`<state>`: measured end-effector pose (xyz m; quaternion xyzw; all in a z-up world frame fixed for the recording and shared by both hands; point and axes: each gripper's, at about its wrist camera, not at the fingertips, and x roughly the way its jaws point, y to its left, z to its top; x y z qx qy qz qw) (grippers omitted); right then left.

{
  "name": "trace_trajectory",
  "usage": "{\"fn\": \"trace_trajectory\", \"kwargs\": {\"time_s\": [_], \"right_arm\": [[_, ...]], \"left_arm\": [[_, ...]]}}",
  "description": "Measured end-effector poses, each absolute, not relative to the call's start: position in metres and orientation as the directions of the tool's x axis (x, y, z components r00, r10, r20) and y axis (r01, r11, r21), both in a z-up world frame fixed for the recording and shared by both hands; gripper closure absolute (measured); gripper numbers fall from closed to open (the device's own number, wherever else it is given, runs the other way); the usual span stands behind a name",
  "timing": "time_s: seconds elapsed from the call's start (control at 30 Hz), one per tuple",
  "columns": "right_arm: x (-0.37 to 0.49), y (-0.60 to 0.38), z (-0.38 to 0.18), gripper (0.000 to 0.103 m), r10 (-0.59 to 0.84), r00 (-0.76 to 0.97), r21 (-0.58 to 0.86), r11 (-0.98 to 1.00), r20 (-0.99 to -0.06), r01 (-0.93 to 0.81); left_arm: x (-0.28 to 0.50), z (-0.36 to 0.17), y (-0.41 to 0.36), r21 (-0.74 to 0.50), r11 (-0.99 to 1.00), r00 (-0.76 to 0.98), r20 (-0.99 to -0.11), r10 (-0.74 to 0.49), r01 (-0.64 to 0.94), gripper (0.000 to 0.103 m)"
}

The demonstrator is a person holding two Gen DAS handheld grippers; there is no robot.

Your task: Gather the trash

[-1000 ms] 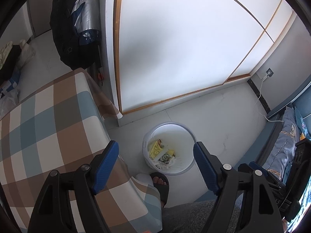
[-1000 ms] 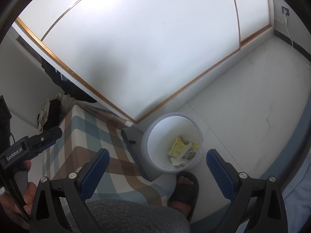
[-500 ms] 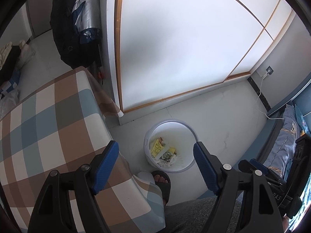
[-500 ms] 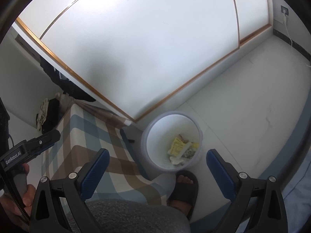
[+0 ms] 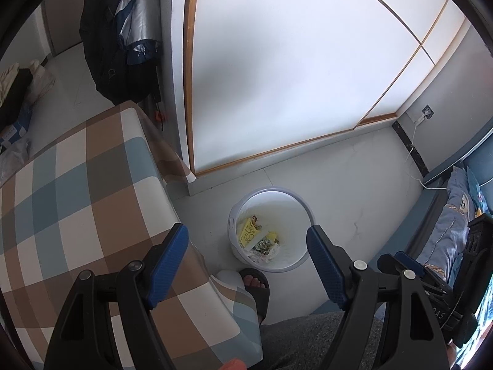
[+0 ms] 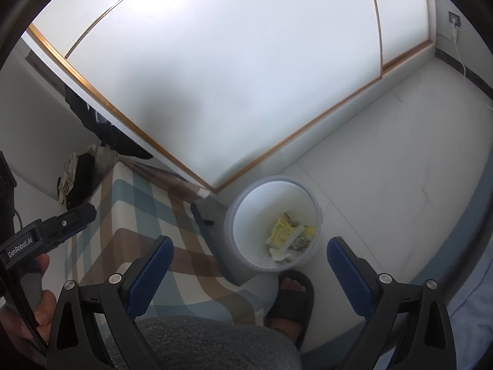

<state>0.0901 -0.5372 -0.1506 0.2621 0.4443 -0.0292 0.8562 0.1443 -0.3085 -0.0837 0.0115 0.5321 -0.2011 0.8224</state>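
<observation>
We see a white sliding wardrobe point(image 5: 292, 71) with a wood-toned frame filling most of both views. Below it lies a checked table cover point(image 5: 71, 191) in brown, blue and cream. On the pale floor just beside the table stands a white trash bin point(image 5: 300, 203) — a yellow wrapper point(image 5: 248, 231) and crumpled scraps lie at its bottom. A foot in a black slipper point(image 6: 291, 296) rests near the bin. Our left gripper point(image 5: 246, 262) hangs above the bin, blue fingers wide apart and empty; our right gripper point(image 6: 249, 271) likewise — fingers spread, nothing between them.
</observation>
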Motion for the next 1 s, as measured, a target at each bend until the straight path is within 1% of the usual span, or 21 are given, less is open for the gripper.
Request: {"fn": "trace_trajectory", "kwargs": {"time_s": [0.3,0.73,1.0], "right_arm": [[0.0906,-0.5344,-0.1512,0.002,0.186,0.597,0.418,0.865,-0.781,0.277],[0.0898,-0.5365,-0.1520,0.002,0.185,0.599,0.424,0.859,-0.780,0.288],[0.0866,-0.5367,-0.1471,0.002,0.154,0.606,0.404,0.864,-0.780,0.300]], "left_arm": [[0.1430,-0.0813,-0.3053,-0.174,0.926,0.374,-0.877,-0.301,0.336,0.027],[0.1409,-0.0813,-0.3066,-0.185,0.920,0.368,-0.876,-0.314,0.345,0.027],[0.1399,-0.0816,-0.3020,-0.190,0.926,0.370,-0.876,-0.310,0.326,0.027]]}}
